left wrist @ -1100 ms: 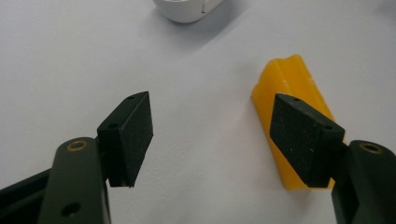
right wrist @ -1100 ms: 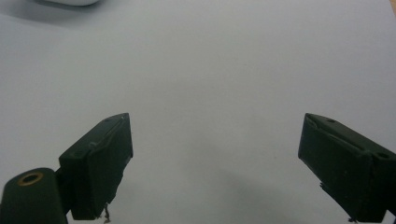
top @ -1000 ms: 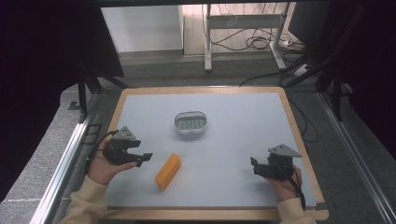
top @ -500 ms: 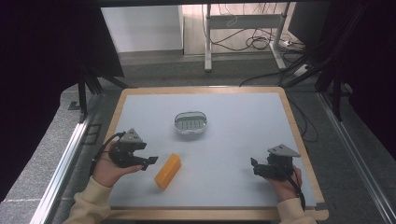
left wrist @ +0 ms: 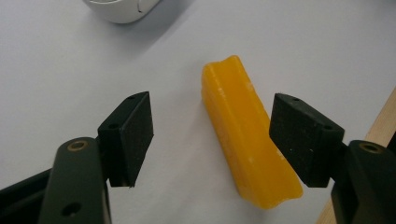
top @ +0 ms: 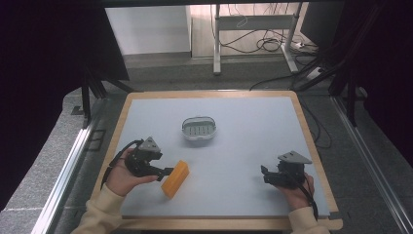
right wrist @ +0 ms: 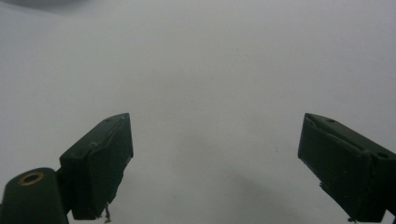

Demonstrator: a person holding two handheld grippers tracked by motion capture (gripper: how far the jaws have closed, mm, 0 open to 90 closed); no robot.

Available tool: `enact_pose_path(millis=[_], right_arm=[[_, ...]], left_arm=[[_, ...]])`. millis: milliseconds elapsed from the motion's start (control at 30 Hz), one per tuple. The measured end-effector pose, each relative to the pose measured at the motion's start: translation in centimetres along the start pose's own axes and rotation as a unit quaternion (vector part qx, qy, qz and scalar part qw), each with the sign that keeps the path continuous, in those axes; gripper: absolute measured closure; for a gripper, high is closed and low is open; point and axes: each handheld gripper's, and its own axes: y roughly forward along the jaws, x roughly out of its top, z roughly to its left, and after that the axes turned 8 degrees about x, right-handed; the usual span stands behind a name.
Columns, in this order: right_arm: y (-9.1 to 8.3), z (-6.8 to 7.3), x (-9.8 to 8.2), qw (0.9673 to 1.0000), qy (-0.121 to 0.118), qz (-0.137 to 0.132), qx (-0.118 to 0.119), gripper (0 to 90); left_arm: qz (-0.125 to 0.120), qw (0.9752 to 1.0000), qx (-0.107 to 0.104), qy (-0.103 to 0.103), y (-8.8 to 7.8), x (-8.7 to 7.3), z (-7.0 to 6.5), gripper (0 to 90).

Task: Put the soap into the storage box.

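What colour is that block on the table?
Orange-yellow. The block shows best in the left gripper view.

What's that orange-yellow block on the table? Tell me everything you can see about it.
The orange-yellow block is a long bar with a smooth, waxy, soap-like surface, rounded edges and a shallow groove along its top. It lies flat and slanted on the pale table, toward the near left, in front of a small white dish. The left gripper stands open around it: one pad sits right against its side, possibly touching, while the other is clearly apart.
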Motion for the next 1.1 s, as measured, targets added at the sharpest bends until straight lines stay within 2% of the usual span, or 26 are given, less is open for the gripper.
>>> enact_pose_path(millis=[233,533,733,967,1100], right_arm=[[0.0,0.0,0.0,1.0000,0.000,0.002,0.001,10.9],[0.1,-0.1,0.0,1.0000,0.000,0.005,0.002,10.9],[0.1,0.0,0.0,1.0000,0.001,0.006,0.003,10.9],[0.1,0.0,0.0,1.0000,-0.003,0.009,0.001,10.9],[0.2,0.0,0.0,0.9999,-0.005,0.010,-0.001,10.9]], left_arm=[[0.020,0.9997,-0.009,0.011,0.7,0.6,-0.7,31.0],[0.037,0.9992,-0.005,0.015,1.8,1.1,-1.5,31.0],[0.059,0.9982,0.003,0.009,2.6,1.3,-1.8,31.1],[0.071,0.9975,0.006,0.005,3.3,1.3,-2.1,31.1],[0.090,0.9958,0.014,0.001,4.2,1.4,-2.3,31.7]])
